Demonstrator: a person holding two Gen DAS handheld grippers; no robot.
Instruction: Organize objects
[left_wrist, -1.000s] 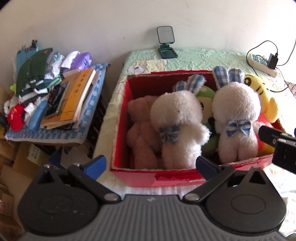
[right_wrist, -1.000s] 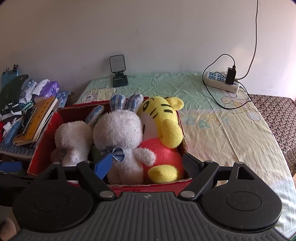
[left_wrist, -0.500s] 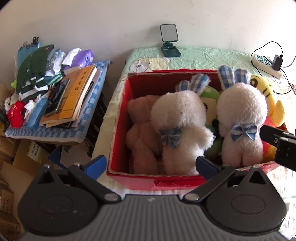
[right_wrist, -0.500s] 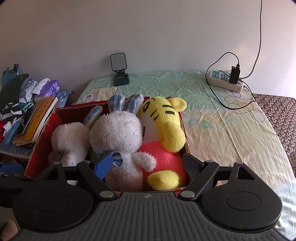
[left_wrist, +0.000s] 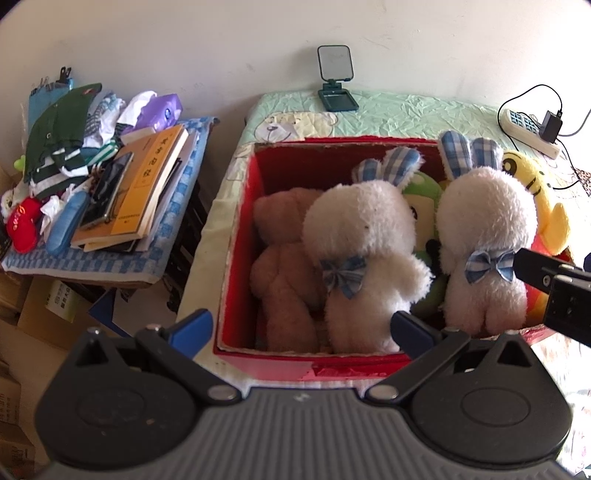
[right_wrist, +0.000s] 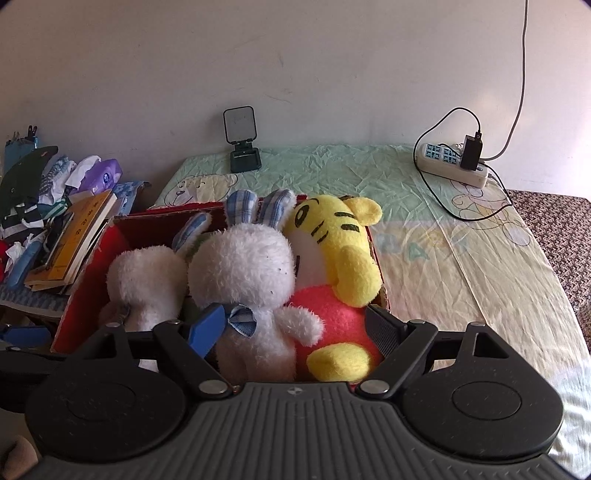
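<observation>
A red box (left_wrist: 236, 266) on the bed holds several plush toys: a brown bear (left_wrist: 284, 258), two white rabbits (left_wrist: 362, 258) (left_wrist: 484, 240) with blue checked ears, a green toy (left_wrist: 424, 199) between them, and a yellow tiger (left_wrist: 539, 206). In the right wrist view the box (right_wrist: 85, 288), both rabbits (right_wrist: 147, 284) (right_wrist: 251, 280) and the tiger (right_wrist: 340, 258) show again. My left gripper (left_wrist: 299, 328) is open and empty over the box's near wall. My right gripper (right_wrist: 295, 325) is open and empty, its fingers on either side of the right rabbit and tiger.
A side table (left_wrist: 92, 258) at the left carries books (left_wrist: 147, 184), clothes and small items. A phone stand (left_wrist: 334, 79) stands at the wall on the bed sheet (right_wrist: 461, 266). A power strip (right_wrist: 454, 162) with cables lies at the right. Cardboard boxes (left_wrist: 40, 310) sit below the side table.
Both grippers have moved forward and a little higher over the box, so the toys look larger and nearer. The jaws stayed open. The toys have not moved.
</observation>
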